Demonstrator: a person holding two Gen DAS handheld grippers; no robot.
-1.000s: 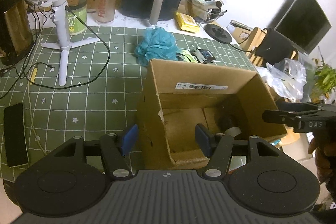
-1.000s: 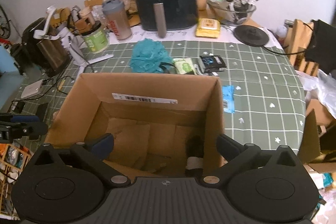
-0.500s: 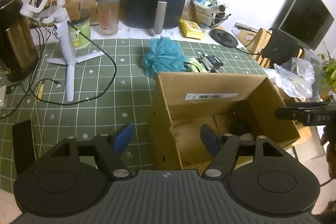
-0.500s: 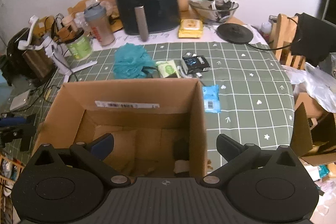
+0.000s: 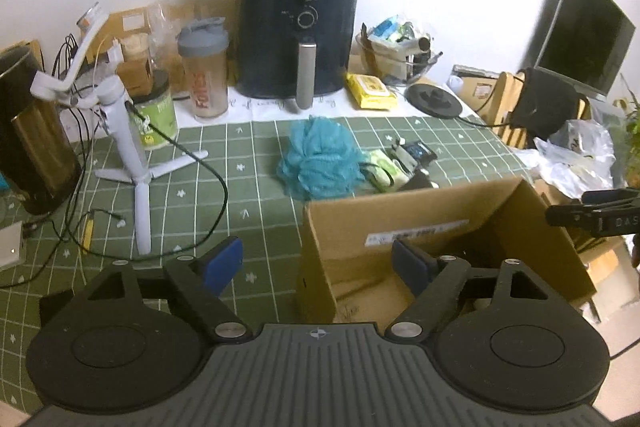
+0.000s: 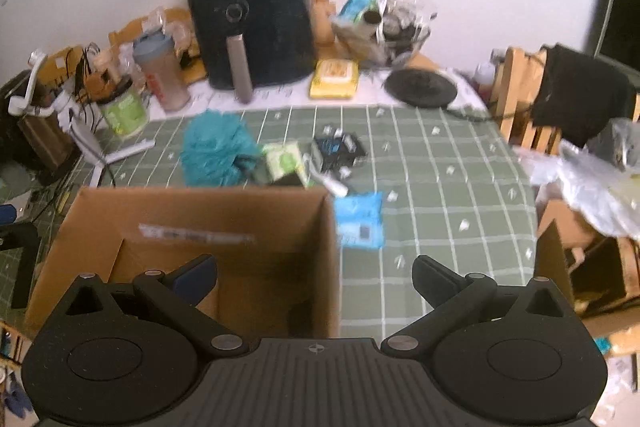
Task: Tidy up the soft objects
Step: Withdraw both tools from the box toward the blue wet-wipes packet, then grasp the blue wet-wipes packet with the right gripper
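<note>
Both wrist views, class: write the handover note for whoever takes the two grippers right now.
Left gripper: open, empty, hanging at the cardboard box's left wall.
Right gripper: open, empty, over the box's right wall.
Teal bath pouf: on the green cloth behind the box, untouched.
Blue soft pack: on the cloth right of the box.
Done: something dark lies in the box; unclear what.
Left: box the pouf and the pack.

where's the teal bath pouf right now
The teal bath pouf lies on the green tablecloth beyond the cardboard box, in front of the black air fryer.
</note>
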